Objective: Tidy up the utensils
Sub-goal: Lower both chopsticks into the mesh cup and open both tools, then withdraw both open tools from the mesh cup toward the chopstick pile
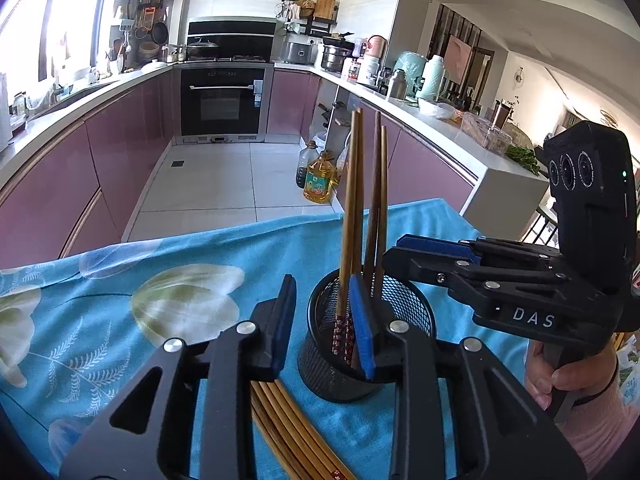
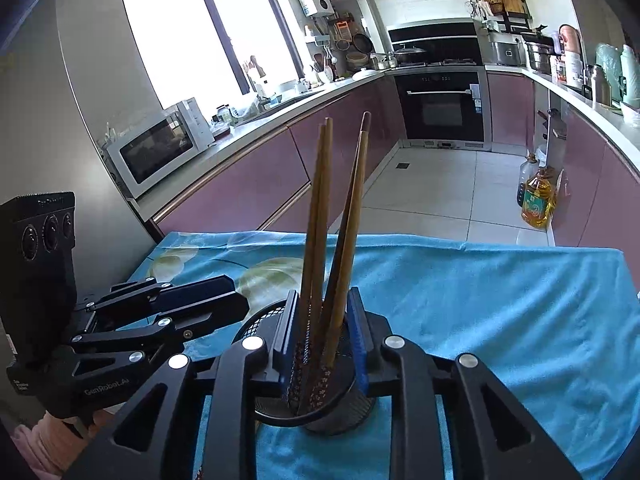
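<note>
Pink kitchen cabinets ring a desk [image 1: 420, 216] draped in a blue floral cloth [image 1: 180, 300]. On it a black mesh cup [image 1: 408, 312] holds four upright chopsticks [image 1: 352, 200]. Both tools tilt downward: the left gripper [image 1: 326, 328] has its jaws parted, gripping nothing, above loose chopsticks [image 1: 288, 420]; the right gripper [image 2: 322, 336] has its jaws parted around the upright sticks, not pinching them.
</note>
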Tool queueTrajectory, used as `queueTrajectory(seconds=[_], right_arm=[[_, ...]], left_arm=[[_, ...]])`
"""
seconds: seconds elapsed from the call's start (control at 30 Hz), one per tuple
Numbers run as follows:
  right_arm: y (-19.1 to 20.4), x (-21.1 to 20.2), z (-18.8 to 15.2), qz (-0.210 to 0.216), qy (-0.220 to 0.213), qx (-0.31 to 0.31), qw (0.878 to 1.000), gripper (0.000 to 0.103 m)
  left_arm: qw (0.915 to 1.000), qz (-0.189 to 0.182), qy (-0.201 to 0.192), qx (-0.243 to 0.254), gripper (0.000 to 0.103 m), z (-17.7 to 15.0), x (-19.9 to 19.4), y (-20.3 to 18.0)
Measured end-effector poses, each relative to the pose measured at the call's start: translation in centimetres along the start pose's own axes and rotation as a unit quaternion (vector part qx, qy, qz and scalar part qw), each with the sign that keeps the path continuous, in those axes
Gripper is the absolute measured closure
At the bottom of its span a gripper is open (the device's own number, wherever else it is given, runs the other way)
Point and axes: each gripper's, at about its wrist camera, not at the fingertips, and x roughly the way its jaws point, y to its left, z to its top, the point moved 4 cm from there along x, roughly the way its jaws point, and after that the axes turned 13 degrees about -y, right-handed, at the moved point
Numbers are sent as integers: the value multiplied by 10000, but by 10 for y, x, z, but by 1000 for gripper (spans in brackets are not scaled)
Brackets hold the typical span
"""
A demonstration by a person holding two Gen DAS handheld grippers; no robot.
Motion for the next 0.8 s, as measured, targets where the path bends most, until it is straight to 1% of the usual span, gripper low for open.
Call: queueTrajectory(seconds=[0.17,0.2,0.27,0.33,0.43,0.5,0.57,0.67,0.8], right_arm=[[6,-15,-2,46,-192,-64,9998,75],[10,-20,-2,89,-241,-96,9996,75],[18,-30,-4,239,-308,-177,9991,73],[26,-40,-9,373,-351,-285,9983,64],[37,-52,-23,596,-349,-361,9970,62],[44,-53,-38,732,-195,-352,9965,62],[49,-50,-53,748,-11,-367,9965,62],[52,-36,-81,746,386,-293,9960,62],[52,-16,-111,554,822,-267,9947,62]], left_arm=[[9997,137,-176,-46,73,-4,-19,8],[9996,180,-225,-22,70,-5,-23,10],[9992,263,-317,4,68,-10,-36,15],[9988,305,-377,27,65,-16,-48,18],[9983,440,-362,94,61,-35,-64,22],[9983,520,-232,145,60,-51,-70,25],[9982,569,-46,171,60,-71,-72,28],[9976,605,265,214,60,-100,-72,30],[9959,664,578,204,59,-129,-70,31]])
